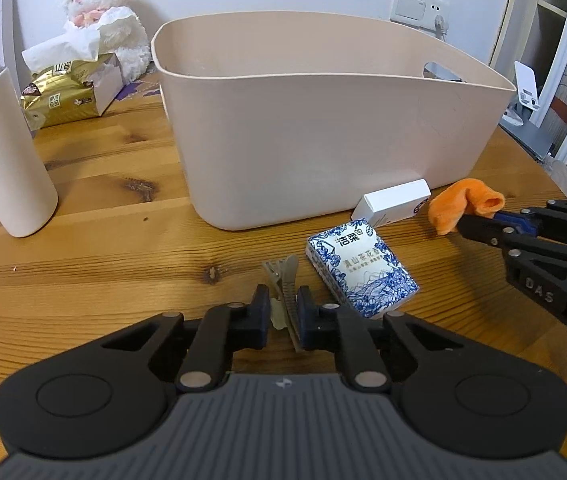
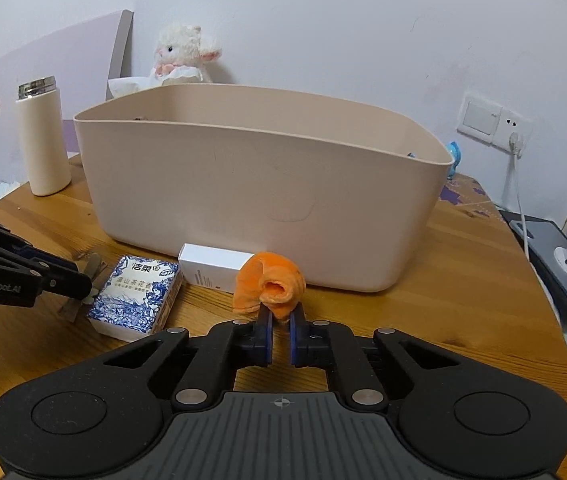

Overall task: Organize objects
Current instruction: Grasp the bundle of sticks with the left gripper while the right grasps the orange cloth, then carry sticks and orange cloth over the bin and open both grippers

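A beige plastic bin [image 1: 323, 128] stands on the wooden table; it also shows in the right wrist view [image 2: 251, 196]. My left gripper [image 1: 284, 300] is shut on a grey-beige hair clip [image 1: 283, 276] that lies on the table in front of the bin. My right gripper [image 2: 281, 320] is shut on an orange cloth [image 2: 269, 284], which also shows in the left wrist view [image 1: 463, 204]. A blue-and-white tissue pack [image 1: 359, 268] and a white box [image 1: 395, 202] lie between the two grippers.
A white thermos [image 1: 3, 152] stands at the left. A gold tissue pack [image 1: 59, 96] and a plush lamb [image 1: 103, 12] sit behind it. A wall socket [image 2: 491, 120] with a cable is at the right, past the table edge.
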`<state>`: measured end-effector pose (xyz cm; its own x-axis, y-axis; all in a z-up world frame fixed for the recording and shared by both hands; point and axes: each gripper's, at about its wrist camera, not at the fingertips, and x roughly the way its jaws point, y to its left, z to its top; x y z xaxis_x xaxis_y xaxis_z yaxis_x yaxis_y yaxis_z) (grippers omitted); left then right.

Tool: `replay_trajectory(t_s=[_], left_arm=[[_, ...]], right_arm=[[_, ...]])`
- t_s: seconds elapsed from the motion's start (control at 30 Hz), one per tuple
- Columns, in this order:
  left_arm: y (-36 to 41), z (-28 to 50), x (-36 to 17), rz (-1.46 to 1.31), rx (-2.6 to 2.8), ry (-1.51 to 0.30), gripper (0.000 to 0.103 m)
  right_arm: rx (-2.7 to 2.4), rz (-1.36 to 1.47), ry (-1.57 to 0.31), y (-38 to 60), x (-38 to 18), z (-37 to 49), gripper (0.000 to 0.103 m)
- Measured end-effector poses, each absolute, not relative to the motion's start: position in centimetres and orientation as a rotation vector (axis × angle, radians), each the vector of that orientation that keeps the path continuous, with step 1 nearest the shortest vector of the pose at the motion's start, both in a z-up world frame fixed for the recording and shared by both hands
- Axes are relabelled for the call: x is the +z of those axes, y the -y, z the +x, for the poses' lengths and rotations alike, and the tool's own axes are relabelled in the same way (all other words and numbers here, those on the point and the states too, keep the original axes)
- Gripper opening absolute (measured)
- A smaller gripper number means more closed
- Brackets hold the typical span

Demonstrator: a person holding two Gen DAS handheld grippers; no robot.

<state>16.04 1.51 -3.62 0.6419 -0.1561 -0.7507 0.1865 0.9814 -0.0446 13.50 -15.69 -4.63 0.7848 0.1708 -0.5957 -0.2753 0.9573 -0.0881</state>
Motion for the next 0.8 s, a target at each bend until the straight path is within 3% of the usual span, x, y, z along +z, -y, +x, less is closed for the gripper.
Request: replay_trajectory(t_s=[0.37, 0.8], left_arm=[[-2.1, 17.4, -4.1, -0.013, -0.195, -0.863, 0.020], [-1.7, 17.3, -3.9, -0.012, -0.185, -0.853, 0.016]], right_arm=[[0.246, -0.165, -0.628, 15.6, -4.9, 13.4, 0.008], [0.234, -0.128, -0.586, 16.5, -3.5, 12.9, 0.008]])
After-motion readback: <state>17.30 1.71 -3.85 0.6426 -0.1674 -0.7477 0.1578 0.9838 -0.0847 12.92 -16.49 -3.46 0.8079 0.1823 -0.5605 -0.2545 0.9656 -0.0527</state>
